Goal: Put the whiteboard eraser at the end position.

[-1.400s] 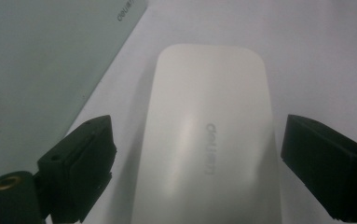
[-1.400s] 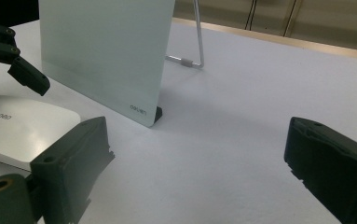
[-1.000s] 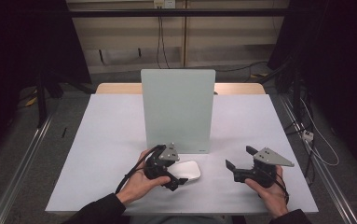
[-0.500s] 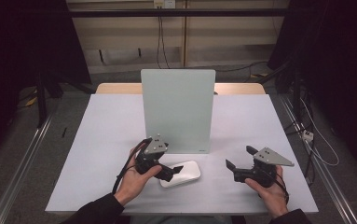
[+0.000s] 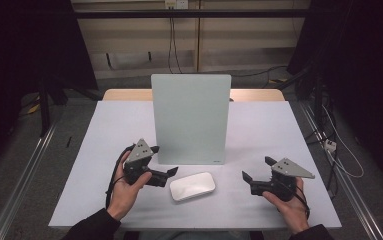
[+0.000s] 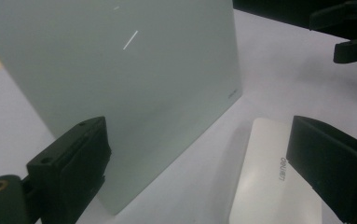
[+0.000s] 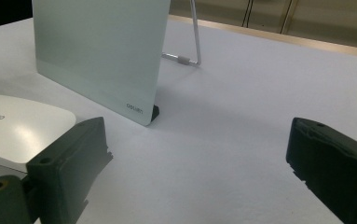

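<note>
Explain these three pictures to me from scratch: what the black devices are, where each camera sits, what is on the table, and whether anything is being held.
There is no robot here. A person sits at a white table and holds a black two-jaw clamp in each hand: the left hand-held gripper and the right hand-held gripper.

The wide picture comes from a fixed camera above the person, looking forward and down. The other two come from small cameras riding on each gripper, looking out between its own black jaws.

On the table stands an upright pale green board, propped by a thin wire stand behind it. In front of it lies a flat white device with rounded corners.

Nothing is held. Both grippers are open; the left one sits just beside the white device, the right one farther off.
</note>
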Demonstrator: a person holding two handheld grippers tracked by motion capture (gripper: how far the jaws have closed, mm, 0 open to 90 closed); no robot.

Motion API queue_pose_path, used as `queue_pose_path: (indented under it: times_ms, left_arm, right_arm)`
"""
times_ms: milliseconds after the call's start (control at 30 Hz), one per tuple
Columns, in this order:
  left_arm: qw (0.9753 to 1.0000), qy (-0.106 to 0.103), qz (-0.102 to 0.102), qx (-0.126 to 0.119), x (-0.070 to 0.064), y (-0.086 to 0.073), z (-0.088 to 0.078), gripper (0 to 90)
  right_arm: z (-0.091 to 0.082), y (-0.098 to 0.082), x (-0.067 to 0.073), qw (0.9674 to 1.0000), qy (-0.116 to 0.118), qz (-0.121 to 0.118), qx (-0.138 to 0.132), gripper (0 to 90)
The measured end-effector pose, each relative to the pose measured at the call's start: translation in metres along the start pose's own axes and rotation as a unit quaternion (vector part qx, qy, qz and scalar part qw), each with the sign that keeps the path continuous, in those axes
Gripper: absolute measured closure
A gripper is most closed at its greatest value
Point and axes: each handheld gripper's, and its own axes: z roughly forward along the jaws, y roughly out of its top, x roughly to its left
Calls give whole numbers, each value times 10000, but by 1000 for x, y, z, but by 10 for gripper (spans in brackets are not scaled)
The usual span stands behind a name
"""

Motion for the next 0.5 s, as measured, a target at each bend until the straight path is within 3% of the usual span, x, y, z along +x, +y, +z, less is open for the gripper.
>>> queue_pose_path:
  times_ms: [167, 500]
  left_arm:
    - [9999, 116, 22, -110, 1, -5, -12, 51]
    - [9988, 341, -308, -179, 10, -22, -42, 56]
  right_arm:
    - [0, 0, -1, 10000, -41, 12, 3, 49]
    - [-1, -1, -1, 10000, -84, 46, 17, 46]
